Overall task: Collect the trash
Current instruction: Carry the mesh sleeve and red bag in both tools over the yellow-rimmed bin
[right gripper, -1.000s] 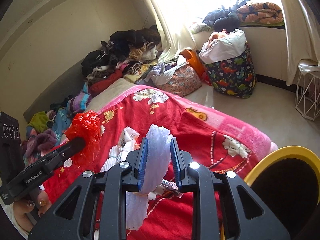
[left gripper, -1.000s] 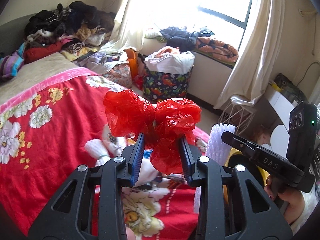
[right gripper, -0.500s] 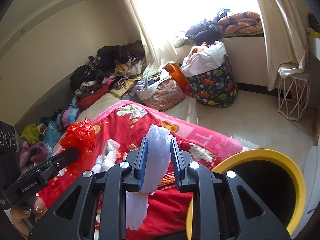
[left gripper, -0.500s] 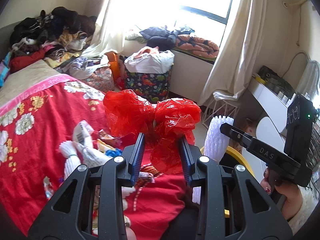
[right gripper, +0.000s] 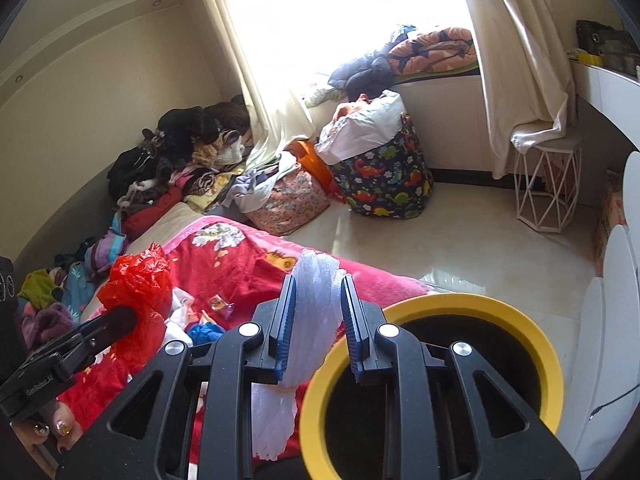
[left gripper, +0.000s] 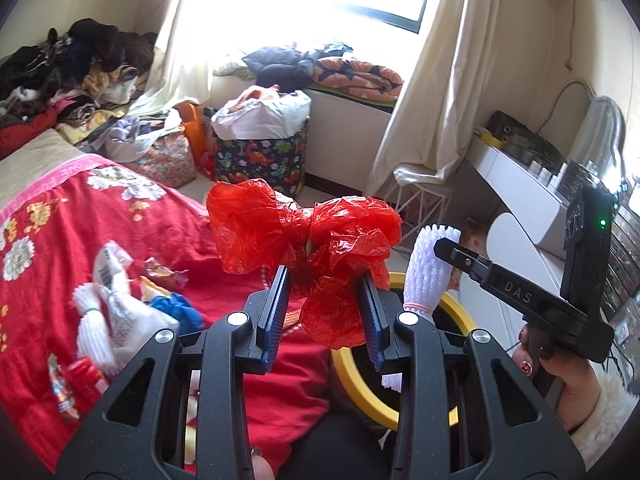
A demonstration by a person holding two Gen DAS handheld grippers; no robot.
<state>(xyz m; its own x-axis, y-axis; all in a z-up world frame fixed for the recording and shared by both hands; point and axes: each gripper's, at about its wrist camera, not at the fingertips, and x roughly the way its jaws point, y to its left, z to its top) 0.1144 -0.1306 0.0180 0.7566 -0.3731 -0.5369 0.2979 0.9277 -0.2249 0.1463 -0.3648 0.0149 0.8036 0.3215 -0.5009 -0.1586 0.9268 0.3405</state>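
Bed behind; red plastic pinched between left hand-held gripper jaws.

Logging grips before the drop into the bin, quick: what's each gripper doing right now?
Left gripper: closed on the red plastic bag.
Right gripper: closed on the white foam net.

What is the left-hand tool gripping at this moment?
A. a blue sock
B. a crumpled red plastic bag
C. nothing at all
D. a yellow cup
B: in the left wrist view, the left tool pinches a crumpled red plastic bag between its blue-edged pads, while the right tool clamps a white foam net sleeve beside the yellow-rimmed bin.
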